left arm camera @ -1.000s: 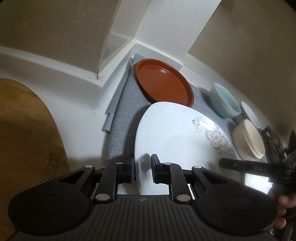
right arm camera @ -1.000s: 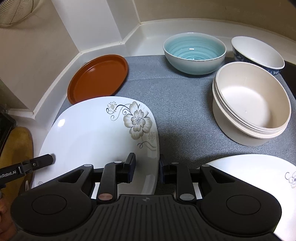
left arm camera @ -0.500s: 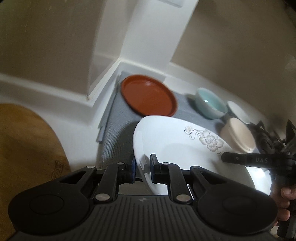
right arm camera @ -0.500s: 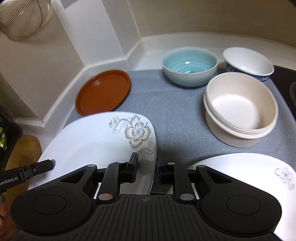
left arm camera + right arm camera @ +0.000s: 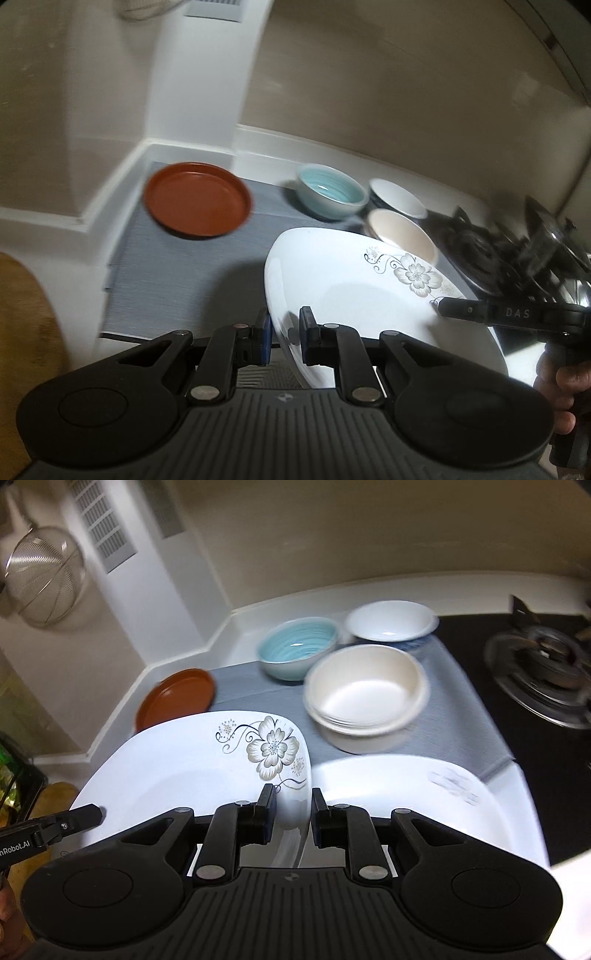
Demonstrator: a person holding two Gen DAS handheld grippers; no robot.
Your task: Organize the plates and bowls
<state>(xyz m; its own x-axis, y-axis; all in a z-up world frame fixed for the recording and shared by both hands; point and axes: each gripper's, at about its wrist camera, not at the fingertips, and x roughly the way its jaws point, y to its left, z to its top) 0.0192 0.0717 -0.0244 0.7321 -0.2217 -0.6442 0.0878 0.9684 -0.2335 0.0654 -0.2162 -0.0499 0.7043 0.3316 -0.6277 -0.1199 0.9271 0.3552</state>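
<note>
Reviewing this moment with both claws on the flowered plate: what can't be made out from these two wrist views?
- Second white plate, right wrist view: its printed motif is smeared by motion blur, its near edge hidden by the right claw.
- Flowered plate, left wrist view: near rim hidden behind the left claw.
- Blue-patterned white bowl, left wrist view: largely hidden by the cream bowls.
- Stove burner: blurred in both views.

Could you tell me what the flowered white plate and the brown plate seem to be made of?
Flowered white plate: likely glazed ceramic or porcelain; glossy, with sharp highlights and a printed flower. Brown plate: matte, even reddish-brown, possibly plastic, melamine or unglazed clay; motion blur leaves it open.
</note>
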